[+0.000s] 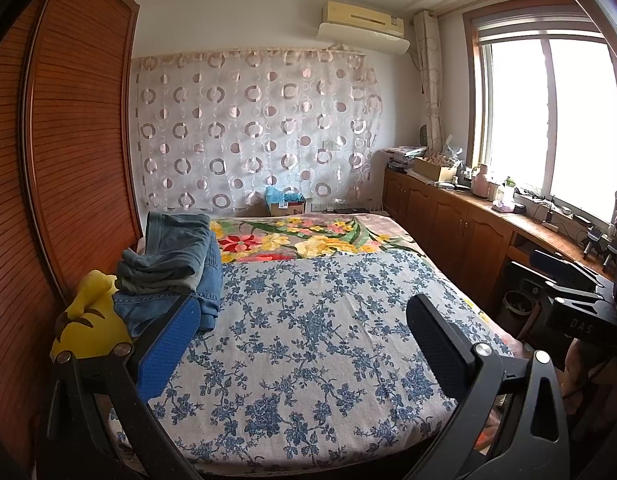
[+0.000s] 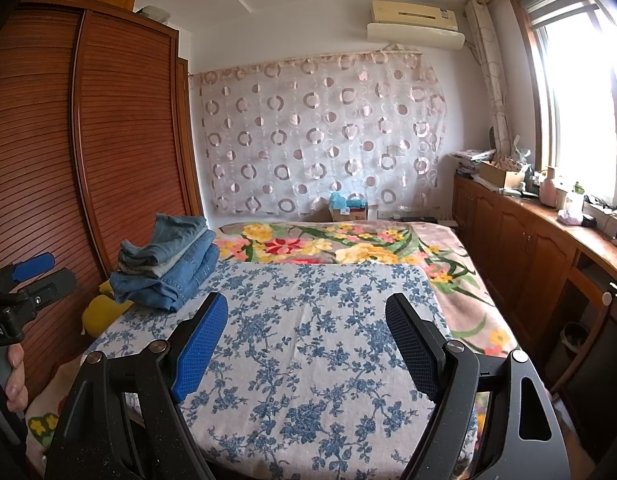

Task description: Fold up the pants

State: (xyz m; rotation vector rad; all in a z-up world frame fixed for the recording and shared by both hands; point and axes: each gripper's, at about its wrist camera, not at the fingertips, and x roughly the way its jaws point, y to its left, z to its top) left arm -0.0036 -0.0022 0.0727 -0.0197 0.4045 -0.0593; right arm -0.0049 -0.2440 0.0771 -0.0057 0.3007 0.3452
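Observation:
A stack of folded pants (image 1: 176, 268), blue denim under grey-green, lies at the left side of the bed on the blue-flowered sheet (image 1: 308, 340). It also shows in the right wrist view (image 2: 168, 268). My left gripper (image 1: 304, 332) is open and empty, held above the near part of the sheet, right of the stack. My right gripper (image 2: 304, 340) is open and empty over the sheet (image 2: 308, 360). The left gripper also shows at the left edge of the right wrist view (image 2: 32, 276), and the right gripper at the right edge of the left wrist view (image 1: 564, 276).
A yellow plush toy (image 1: 92, 320) lies by the pants against the brown wardrobe (image 1: 68, 160). A flowered blanket (image 1: 308, 240) covers the far bed. A cluttered wooden counter (image 1: 488, 208) runs under the window. A bin (image 1: 516, 308) stands beside the bed.

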